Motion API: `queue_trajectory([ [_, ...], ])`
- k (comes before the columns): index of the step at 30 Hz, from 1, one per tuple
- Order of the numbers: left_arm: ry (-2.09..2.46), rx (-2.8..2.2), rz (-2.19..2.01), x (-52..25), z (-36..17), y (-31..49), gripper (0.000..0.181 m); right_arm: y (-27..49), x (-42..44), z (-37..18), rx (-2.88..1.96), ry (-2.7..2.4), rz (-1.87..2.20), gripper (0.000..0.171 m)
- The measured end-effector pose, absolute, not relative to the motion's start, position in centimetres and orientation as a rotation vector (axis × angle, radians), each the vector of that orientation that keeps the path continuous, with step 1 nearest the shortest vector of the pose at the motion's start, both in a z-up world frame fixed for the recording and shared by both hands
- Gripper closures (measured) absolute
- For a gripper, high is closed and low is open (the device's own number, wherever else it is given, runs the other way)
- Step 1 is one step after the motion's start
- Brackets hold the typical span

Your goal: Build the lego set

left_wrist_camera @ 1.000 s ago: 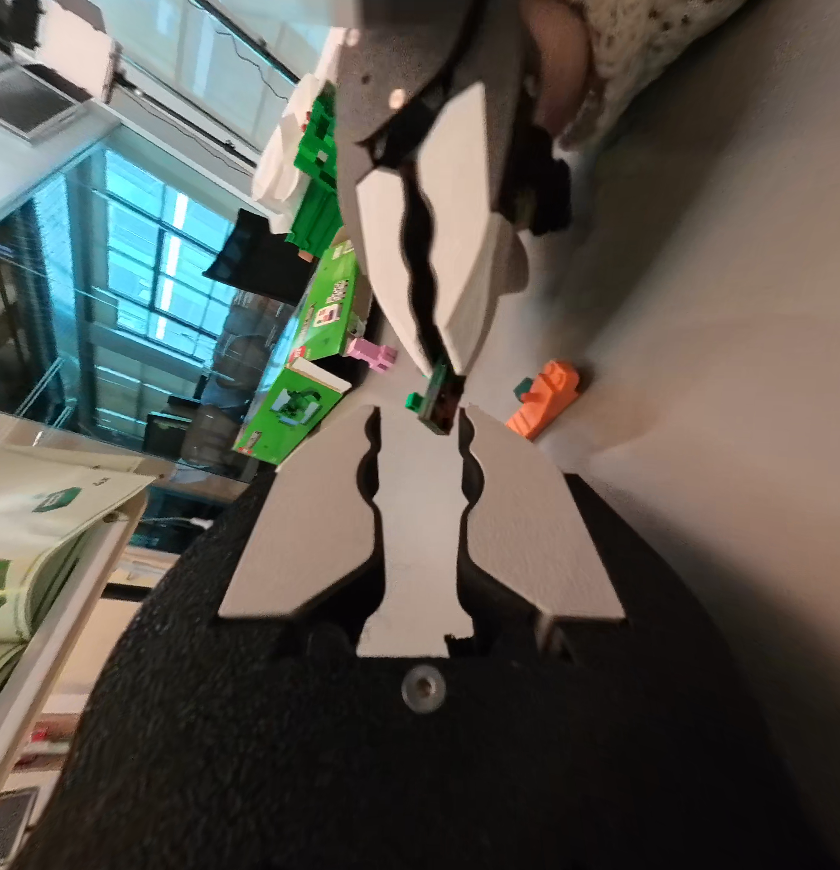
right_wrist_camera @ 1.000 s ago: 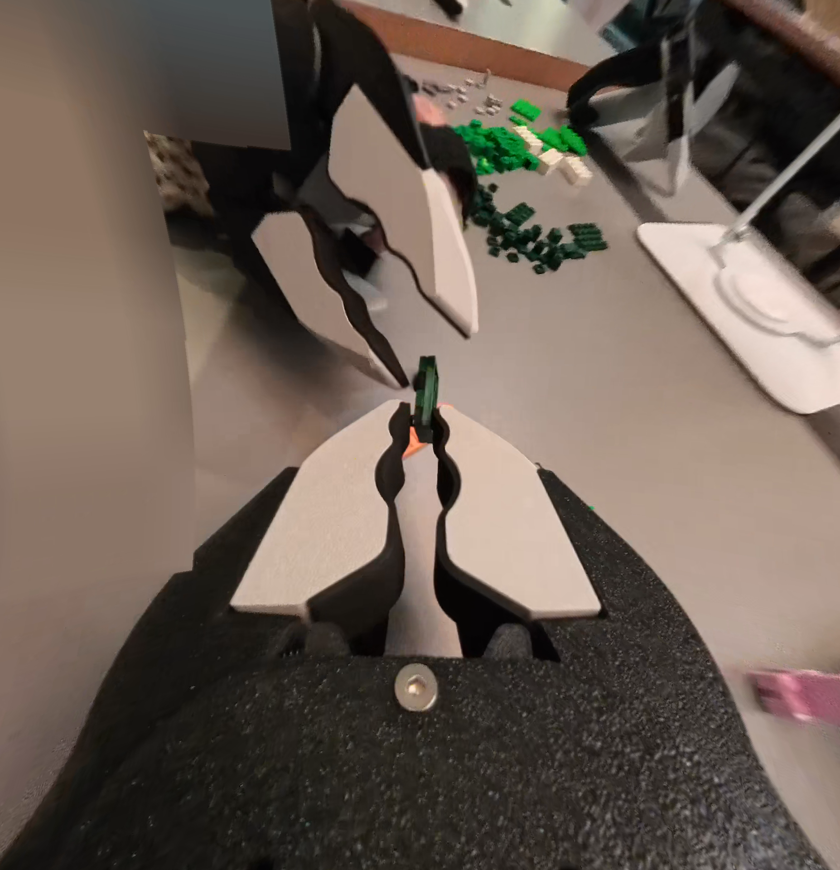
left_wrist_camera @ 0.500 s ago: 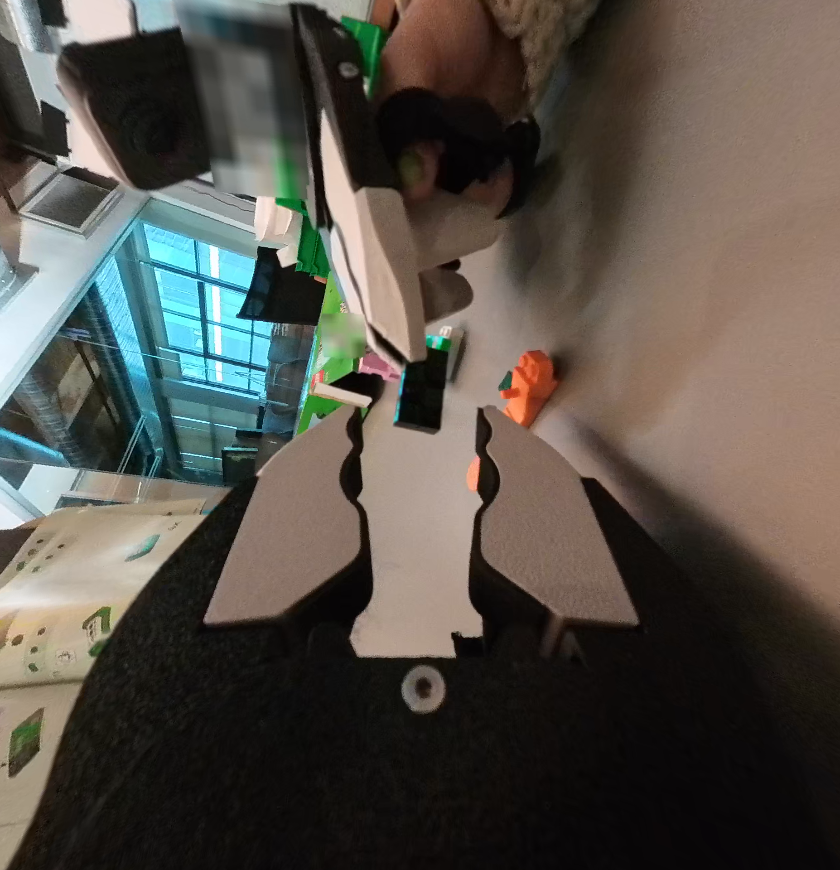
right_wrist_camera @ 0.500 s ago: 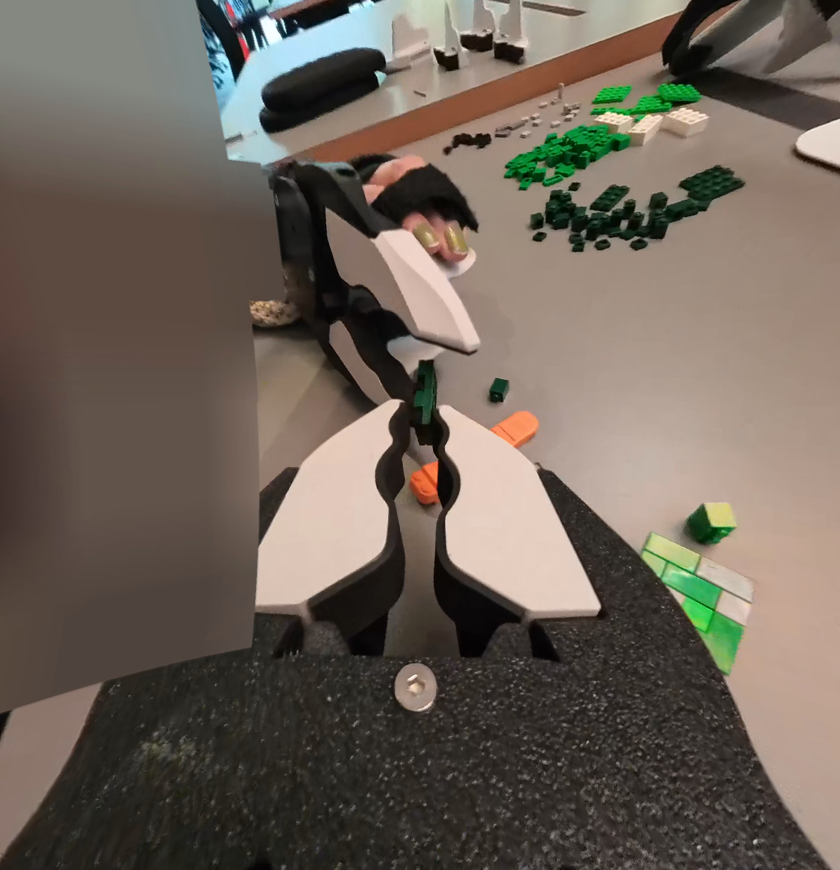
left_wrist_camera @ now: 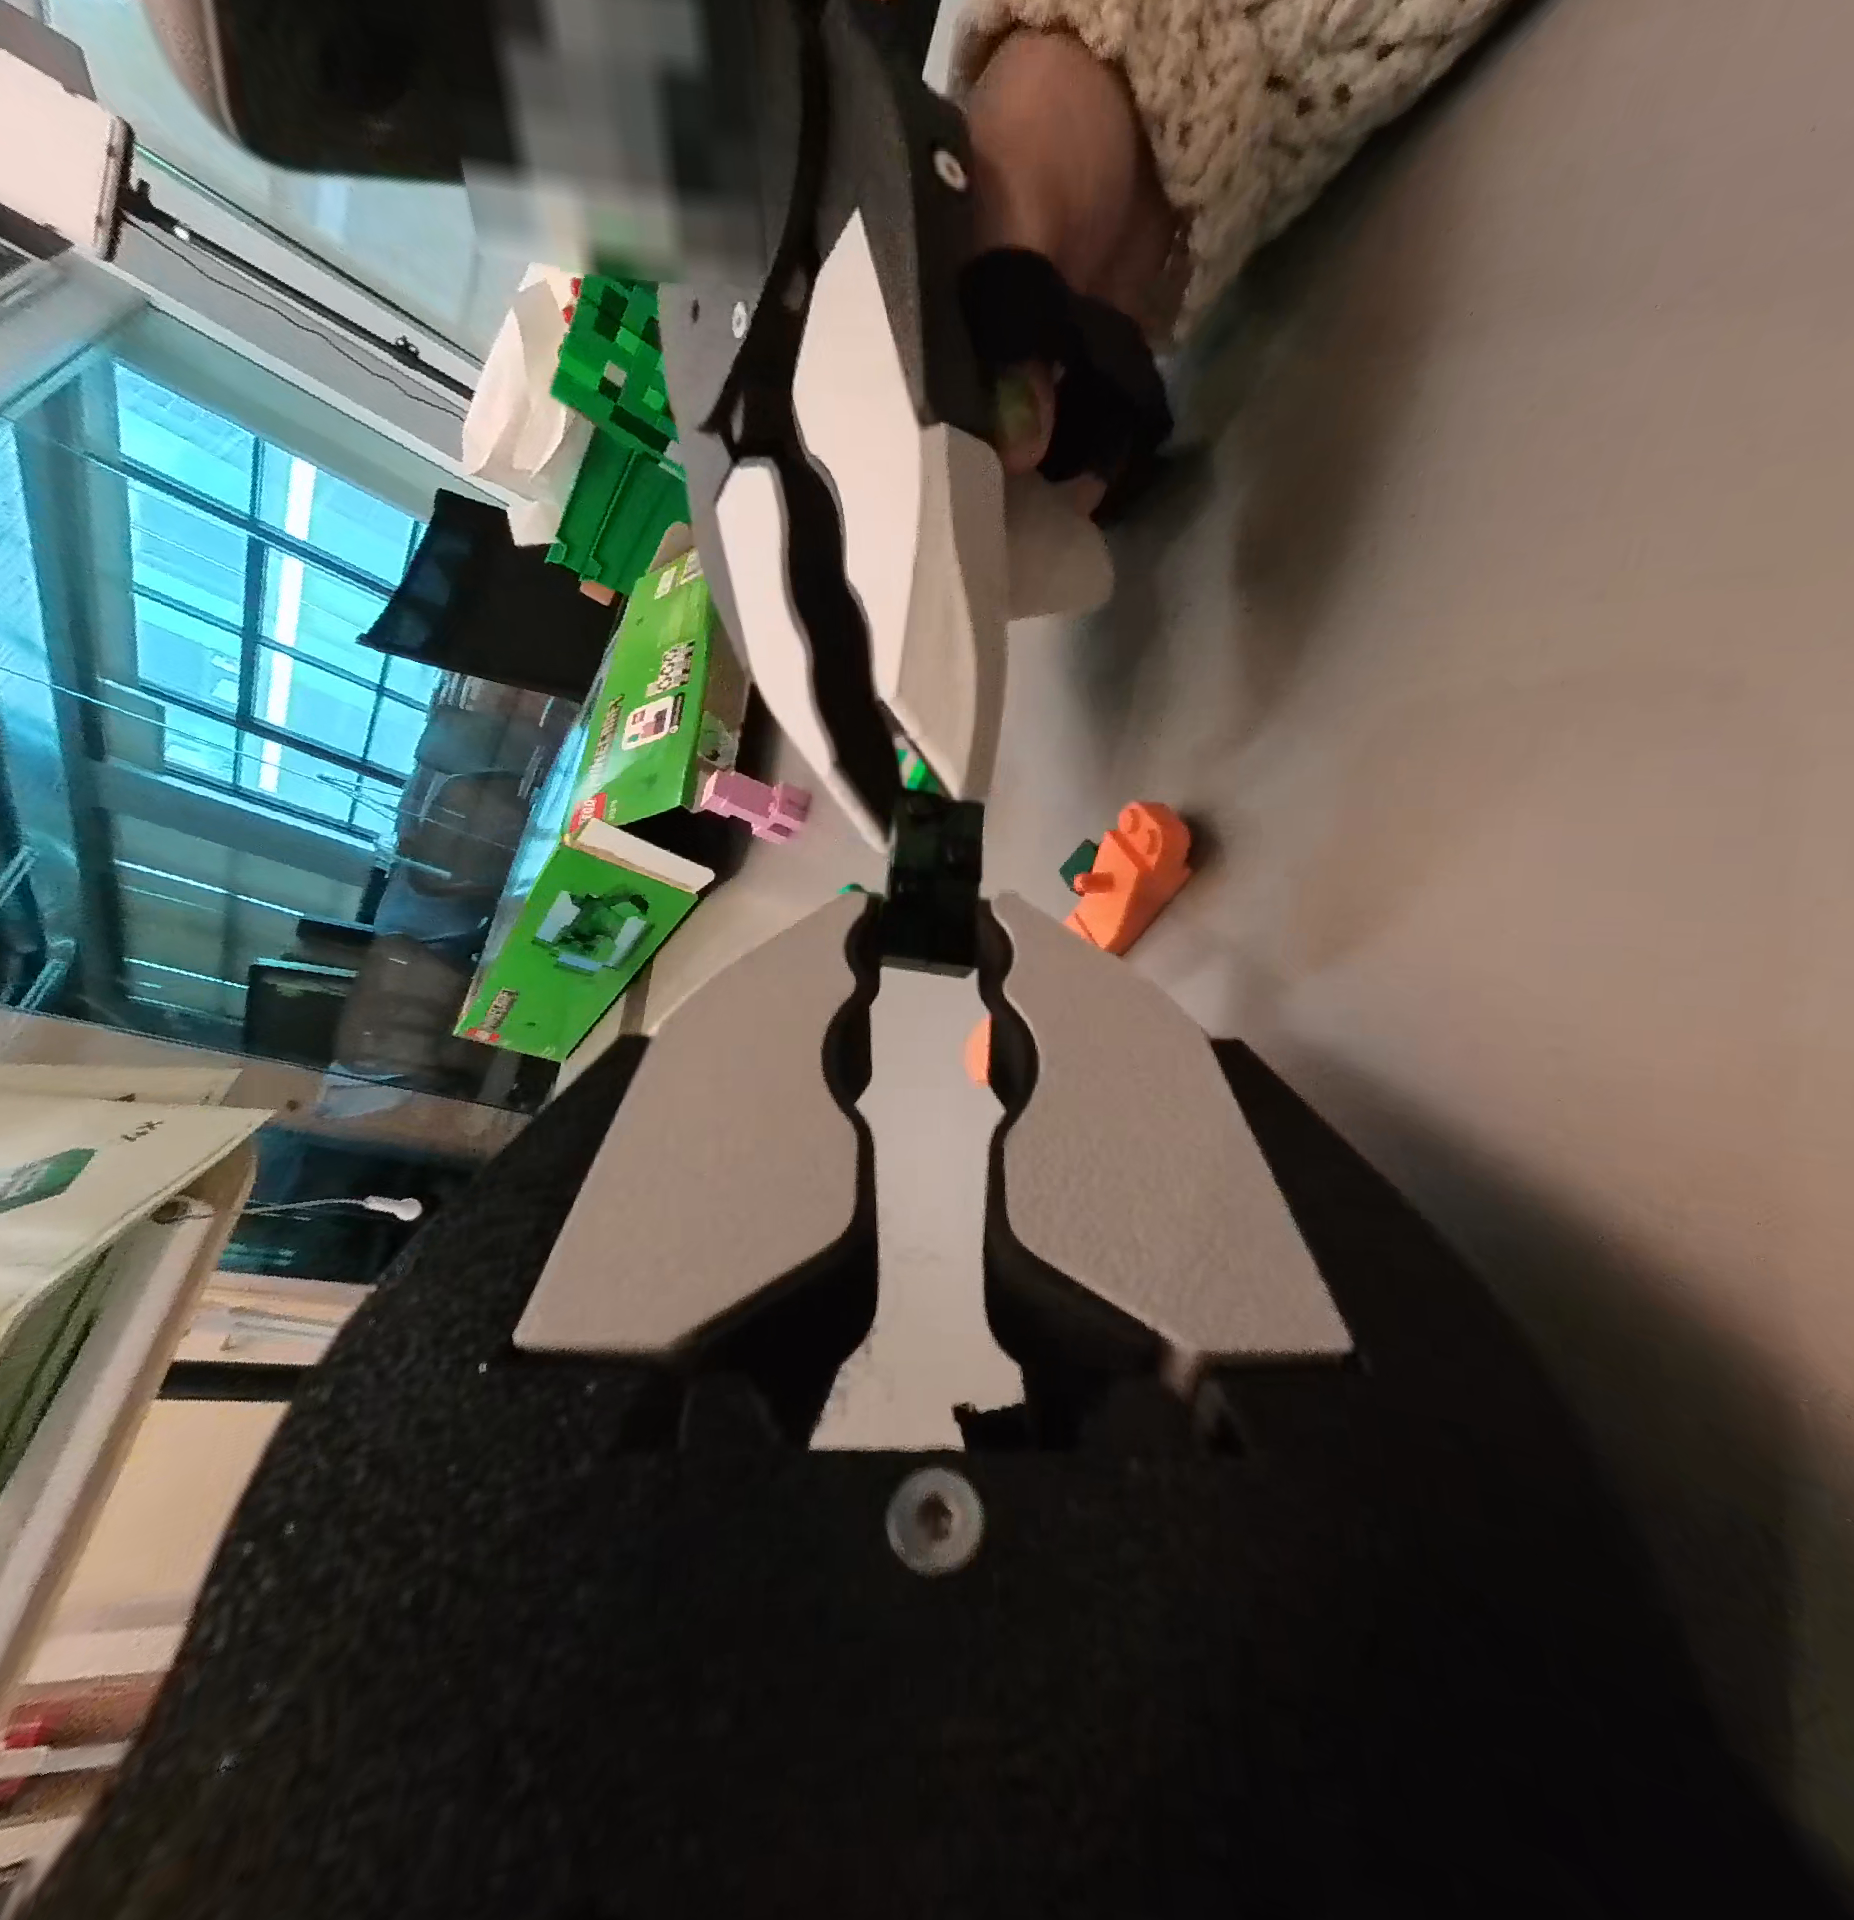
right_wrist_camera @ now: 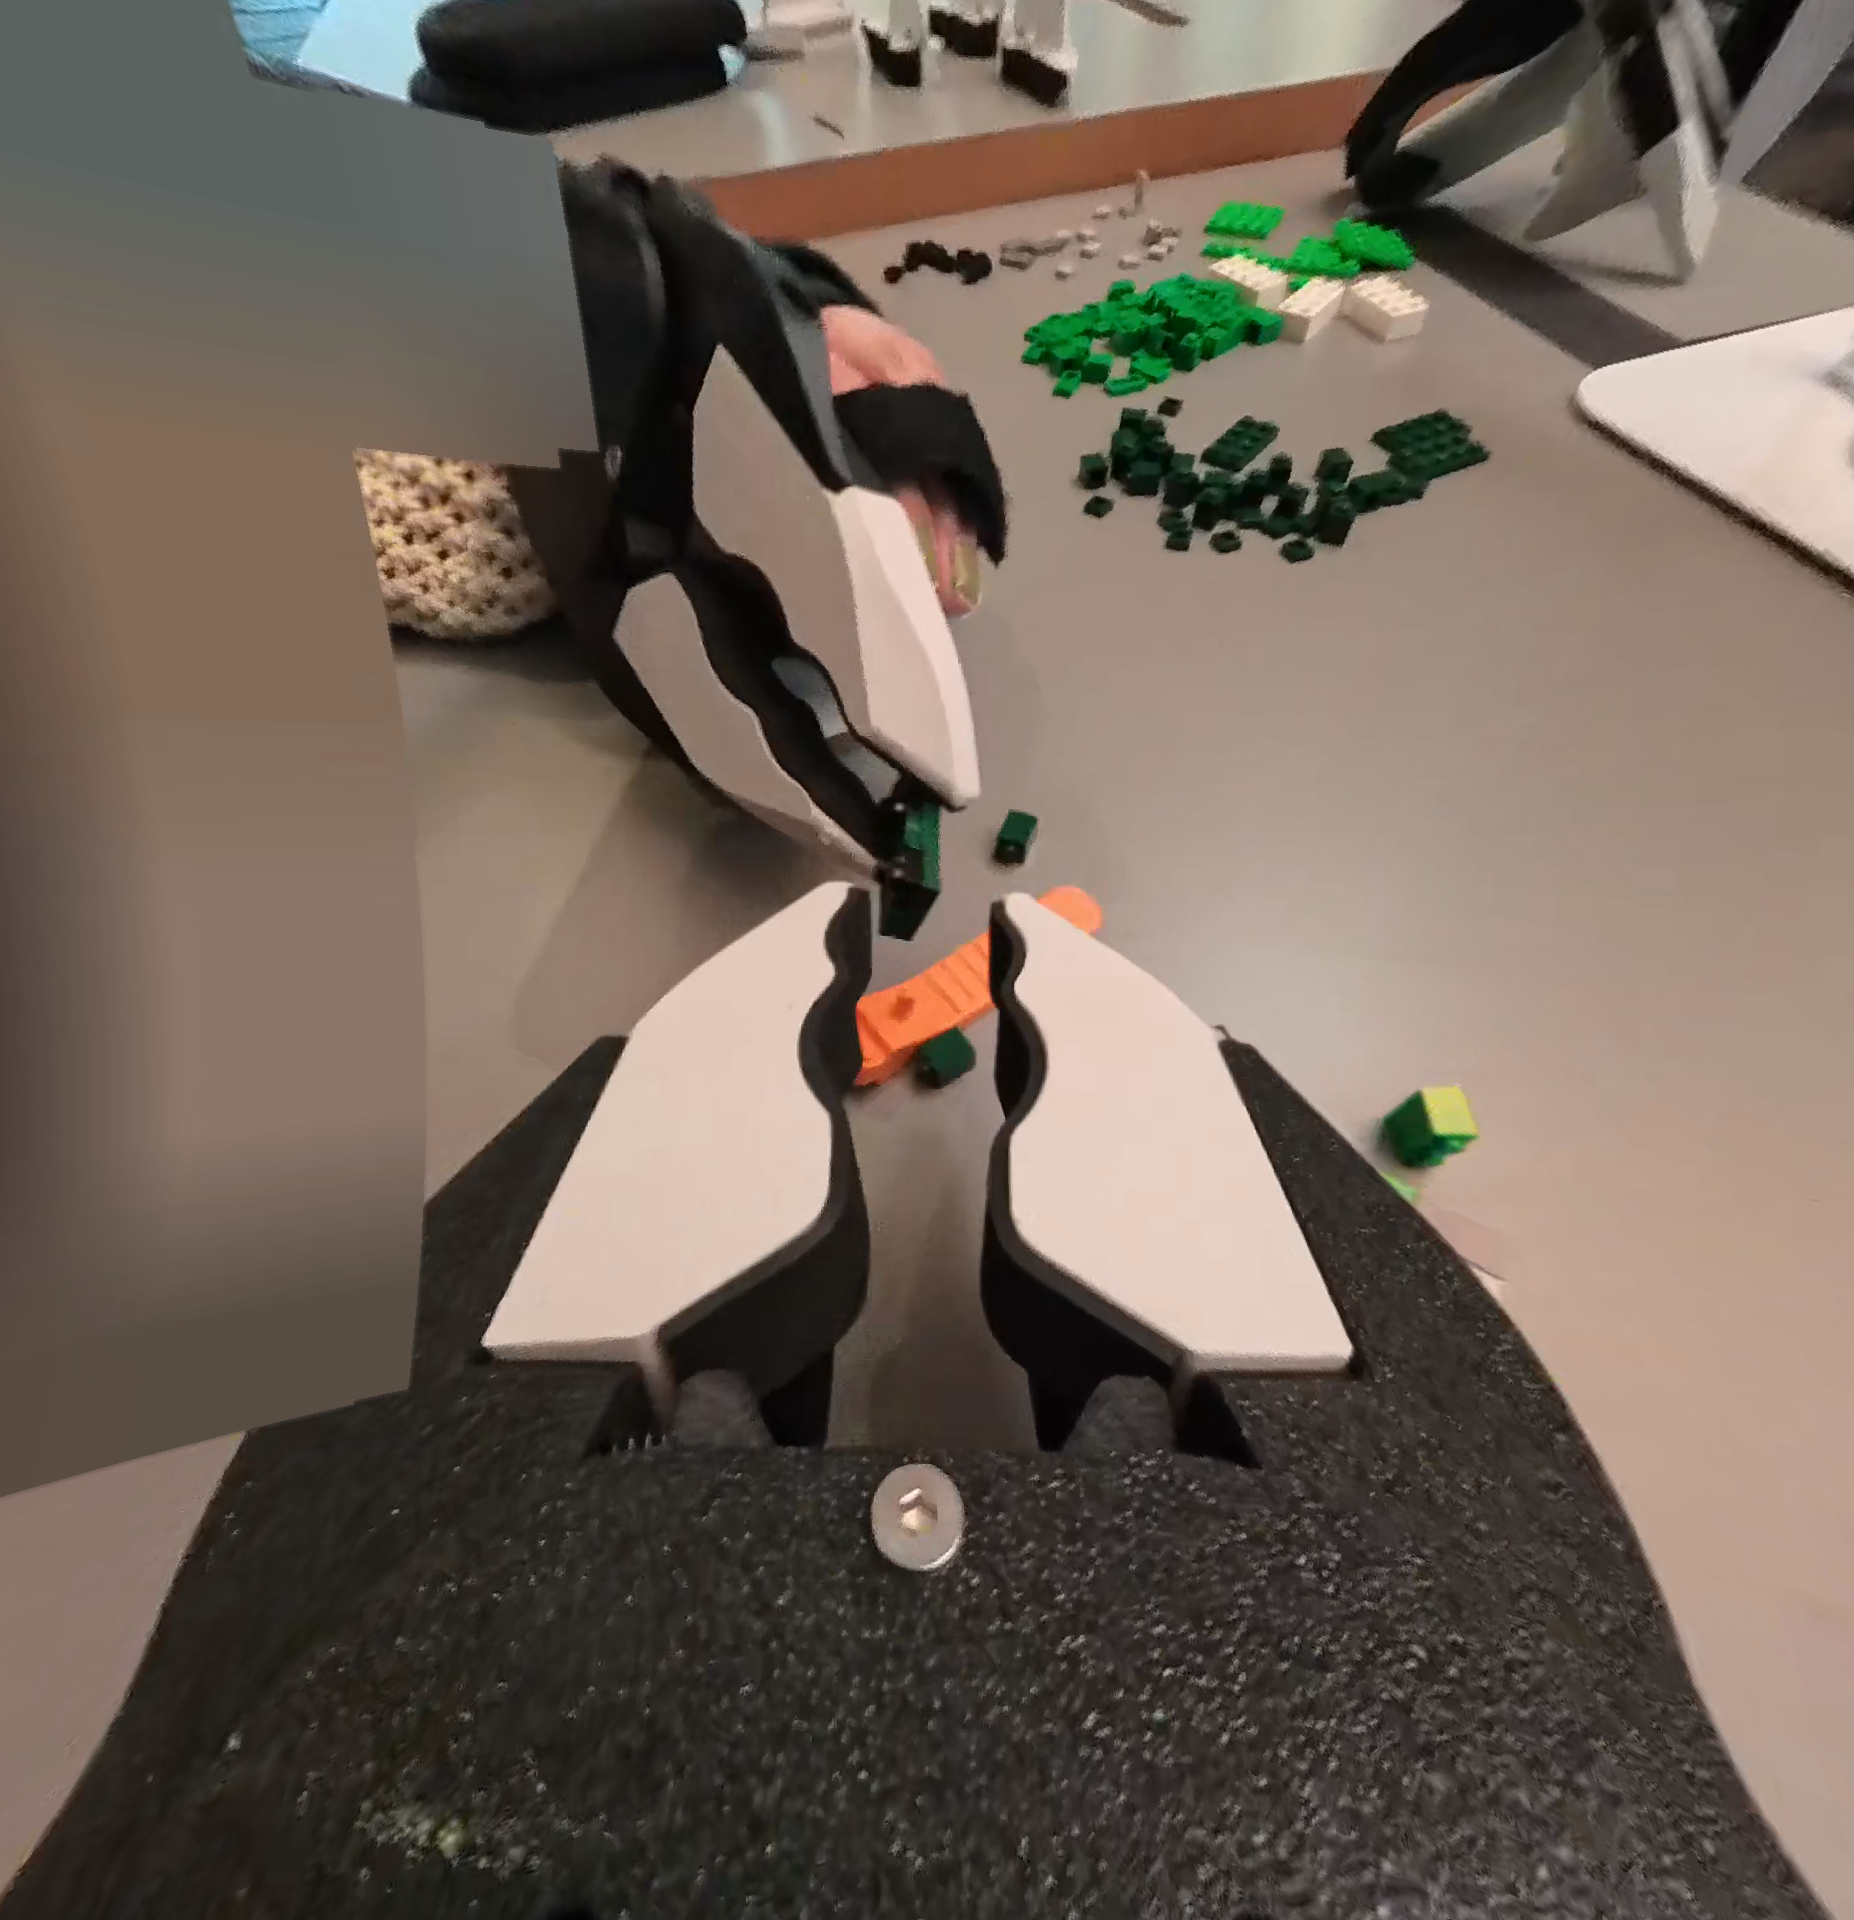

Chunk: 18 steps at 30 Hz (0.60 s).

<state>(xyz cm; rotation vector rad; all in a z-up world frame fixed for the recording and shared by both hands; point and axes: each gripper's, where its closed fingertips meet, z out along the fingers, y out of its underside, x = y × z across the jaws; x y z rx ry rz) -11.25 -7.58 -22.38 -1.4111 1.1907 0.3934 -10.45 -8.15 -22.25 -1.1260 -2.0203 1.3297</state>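
Observation:
A small dark green lego piece (left_wrist_camera: 933, 883) sits between the tips of my left gripper (left_wrist_camera: 935, 920), which is shut on it above the grey table. The right wrist view shows the same piece (right_wrist_camera: 910, 862) held in the left gripper (right_wrist_camera: 902, 831). My right gripper (right_wrist_camera: 928, 909) is open, and the piece hangs just in front of its left fingertip (right_wrist_camera: 845, 914). In the left wrist view the right gripper (left_wrist_camera: 907, 810) comes down from above, tips right at the piece. A gloved hand holds each tool.
An orange brick separator (right_wrist_camera: 964, 982) and two loose dark green bricks (right_wrist_camera: 1013, 834) lie on the table below. Piles of green (right_wrist_camera: 1151, 332) and dark green bricks (right_wrist_camera: 1276, 483) lie farther off. A light green cube (right_wrist_camera: 1430, 1127) is at the right, the green set box (left_wrist_camera: 580, 935) beyond.
Half a second ago my right gripper held the dark green piece and the left was open. Now the left has shut on it and the right has opened.

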Motion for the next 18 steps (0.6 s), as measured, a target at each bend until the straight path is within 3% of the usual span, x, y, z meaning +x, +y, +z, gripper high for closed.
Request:
queue_trajectory([
  [4, 1.285, -1.386, 0.449, -10.6, -23.4, -7.8, 0.164, -9.2, -10.2, -22.6, -1.191, -2.073, 1.444, 0.153],
  [7, 1.312, -1.37, 0.468, -10.4, -23.6, -7.8, 0.164, -9.1, -10.3, -22.3, -1.2, -2.048, 1.468, 0.171],
  [11, 1.283, -1.367, 0.477, -10.5, -23.2, -7.8, 0.164, -8.9, -10.6, -21.9, -1.254, -1.996, 1.521, 0.171],
  [15, 1.288, -1.377, 0.47, -10.5, -23.3, -7.8, 0.165, -8.9, -10.6, -21.9, -1.318, -1.983, 1.578, 0.148],
  [18, 1.313, -1.369, 0.505, -10.5, -23.6, -7.7, 0.164, -9.3, -10.4, -22.8, -1.322, -2.055, 1.513, 0.151],
])
